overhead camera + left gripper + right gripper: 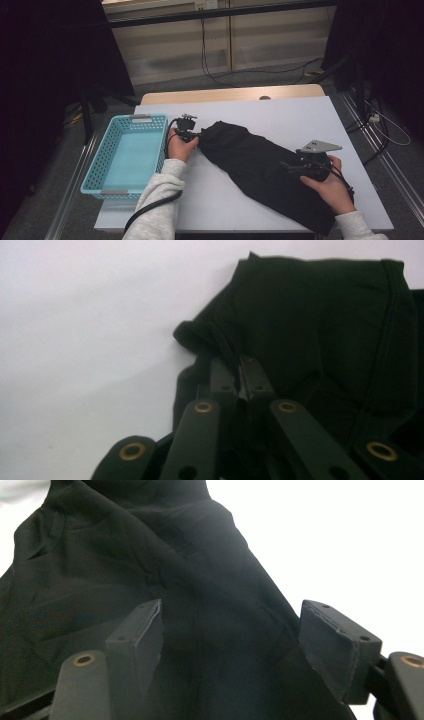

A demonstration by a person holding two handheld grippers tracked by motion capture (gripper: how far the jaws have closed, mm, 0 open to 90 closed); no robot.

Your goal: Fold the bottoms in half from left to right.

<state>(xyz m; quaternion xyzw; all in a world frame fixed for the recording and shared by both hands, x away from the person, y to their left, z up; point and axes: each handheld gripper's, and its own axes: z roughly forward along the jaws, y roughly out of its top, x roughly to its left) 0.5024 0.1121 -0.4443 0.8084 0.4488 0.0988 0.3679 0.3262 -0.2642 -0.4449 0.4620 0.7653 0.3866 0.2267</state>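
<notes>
So the white table had a black garment lying slantwise across its middle, with an empty blue basket just off its left end — looked like the folding or gathering step before it goes in there. Left gripper was pinched tight on a fold at the cloth's far-left edge, jaws pressed together on the fabric, while the right gripper sat over the near-right end with its jaws wide apart, cloth beneath them but nothing clamped. Next move, I'd guess, called for the right one to bite that end — then lift both together toward the basket.
</notes>
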